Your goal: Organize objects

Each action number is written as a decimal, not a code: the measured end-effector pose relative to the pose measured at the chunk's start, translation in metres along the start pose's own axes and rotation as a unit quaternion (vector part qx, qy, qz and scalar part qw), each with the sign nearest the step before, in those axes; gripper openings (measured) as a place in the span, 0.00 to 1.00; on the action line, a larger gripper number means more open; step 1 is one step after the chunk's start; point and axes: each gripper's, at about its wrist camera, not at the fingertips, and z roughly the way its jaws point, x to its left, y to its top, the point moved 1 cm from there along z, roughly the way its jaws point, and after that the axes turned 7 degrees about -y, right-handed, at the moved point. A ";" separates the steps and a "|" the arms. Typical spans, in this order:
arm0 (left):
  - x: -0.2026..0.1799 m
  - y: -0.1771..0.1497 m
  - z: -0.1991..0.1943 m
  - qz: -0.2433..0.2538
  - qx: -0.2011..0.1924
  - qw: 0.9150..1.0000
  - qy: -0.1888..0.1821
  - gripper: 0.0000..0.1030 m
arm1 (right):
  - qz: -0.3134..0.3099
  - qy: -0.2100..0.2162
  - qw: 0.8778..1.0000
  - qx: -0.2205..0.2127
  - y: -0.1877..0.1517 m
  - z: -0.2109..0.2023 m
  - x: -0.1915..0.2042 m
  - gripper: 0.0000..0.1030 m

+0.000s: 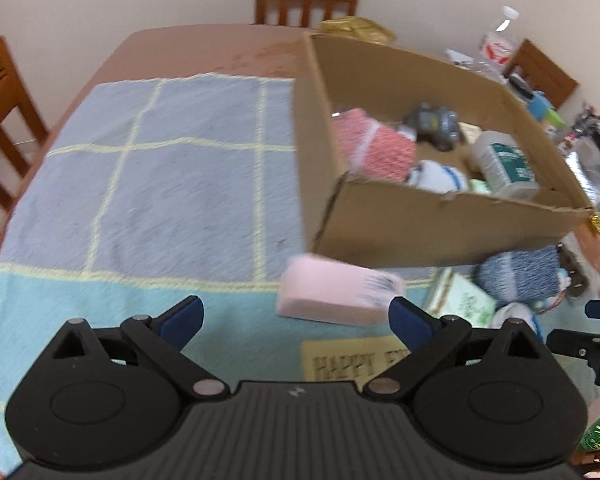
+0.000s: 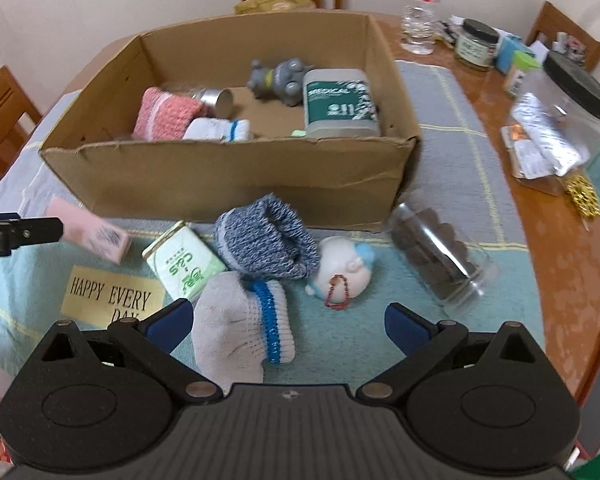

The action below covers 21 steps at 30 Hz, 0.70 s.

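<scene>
While both tools are held wide apart and empty, loose items are seen lying in front of a cardboard box on the counter.

At the bottom of the left wrist view, the left tool [image 1: 296,322] is spread wide with nothing between its blue fingertips; a pink box [image 1: 332,294] lies just above it at lower centre, against the near wall of the cardboard box [image 1: 420,232]. At the bottom of the right wrist view, the right tool [image 2: 288,326] is likewise fully spread and grips nothing, though a white glove with a blue cuff [image 2: 240,332] lies between its fingertips, nearer the left one. Above the glove, a blue knitted sock [image 2: 268,240], a green-and-white carton [image 2: 184,266] and a white figurine [image 2: 340,272] are seen on the checked cloth [image 2: 452,140]. Inside the cardboard box, a pink knitted item [image 2: 164,114], a grey toy [image 2: 280,78] and a green medical pack [image 2: 340,102] are visible.
</scene>
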 end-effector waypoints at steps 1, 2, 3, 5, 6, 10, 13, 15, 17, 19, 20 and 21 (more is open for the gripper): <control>0.001 -0.002 -0.001 -0.003 0.000 1.000 0.006 0.96 | -0.005 0.006 1.000 0.002 -0.001 0.003 0.000 1.00; 0.001 -0.004 -0.001 -0.005 -0.001 1.000 0.010 0.96 | -0.009 0.010 1.000 0.005 -0.002 0.005 -0.001 1.00; 0.001 -0.006 -0.002 -0.006 -0.001 1.000 0.010 0.96 | -0.014 0.014 1.000 0.009 -0.003 0.008 -0.001 1.00; -0.001 -0.010 -0.002 -0.005 0.001 1.000 0.010 0.96 | -0.026 0.024 0.999 0.009 -0.006 0.013 0.000 1.00; -0.004 -0.012 -0.001 -0.001 0.002 1.000 0.010 0.96 | -0.032 0.027 0.999 0.010 -0.008 0.016 0.001 1.00; -0.016 -0.021 0.008 0.025 0.011 1.000 0.006 0.96 | -0.062 0.045 0.997 0.009 -0.019 0.026 0.007 1.00; -0.022 -0.028 0.015 0.032 0.018 0.999 0.004 0.96 | -0.085 0.040 0.996 0.005 -0.029 0.032 0.012 1.00; -0.023 -0.030 0.020 0.036 0.022 0.999 0.006 0.96 | -0.095 0.037 0.995 0.004 -0.033 0.036 0.014 1.00; -0.023 -0.030 0.023 0.041 0.023 0.999 0.006 0.96 | -0.099 0.040 0.994 0.008 -0.036 0.040 0.017 1.00; -0.023 -0.029 0.026 0.045 0.023 0.999 0.005 0.96 | -0.104 0.036 0.994 0.003 -0.037 0.042 0.022 1.00; -0.022 -0.029 0.028 0.048 0.023 0.999 0.004 0.96 | -0.112 0.036 0.993 0.000 -0.037 0.043 0.026 1.00; -0.021 -0.029 0.030 0.058 0.028 0.998 -0.003 0.96 | -0.120 0.033 0.992 -0.003 -0.036 0.044 0.030 1.00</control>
